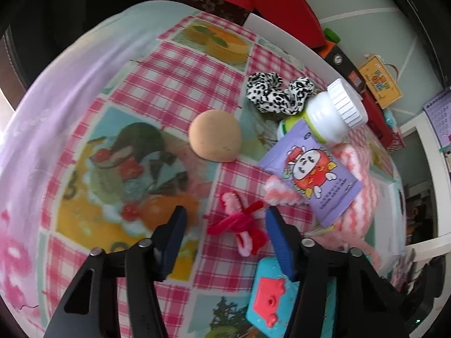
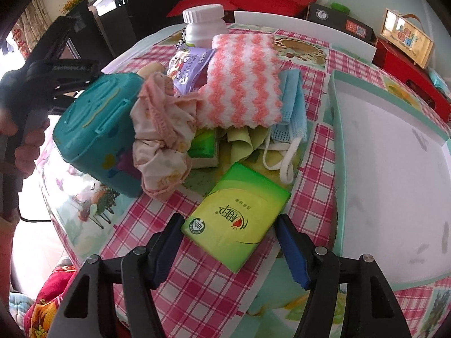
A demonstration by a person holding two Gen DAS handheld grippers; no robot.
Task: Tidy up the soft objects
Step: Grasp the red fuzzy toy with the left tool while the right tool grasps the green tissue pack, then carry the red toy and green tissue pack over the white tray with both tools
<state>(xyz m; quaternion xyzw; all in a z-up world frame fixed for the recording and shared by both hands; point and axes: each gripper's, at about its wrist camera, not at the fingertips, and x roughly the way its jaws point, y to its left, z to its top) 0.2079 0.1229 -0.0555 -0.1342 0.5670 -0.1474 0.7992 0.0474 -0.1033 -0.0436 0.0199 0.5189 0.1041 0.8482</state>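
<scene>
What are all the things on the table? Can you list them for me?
tablecloth: one, pink check with food pictures, over the table
sponge: one, tan, round, mid-table
scrunchie: one, black and white, beside the bottle
bottle: one, white, lying down
purple packet: one, on the fluffy cloth
fluffy cloth: one, pink and white zigzag, on the pile
pipe cleaners: a bunch, red and pink, between the left fingers
teal box: one, left of the pile
face mask: one, blue, under the fluffy cloth
tissue pack: one, green, between the right fingers
tray: one, white with teal rim, right side
left gripper: open
right gripper: around the tissue pack
</scene>
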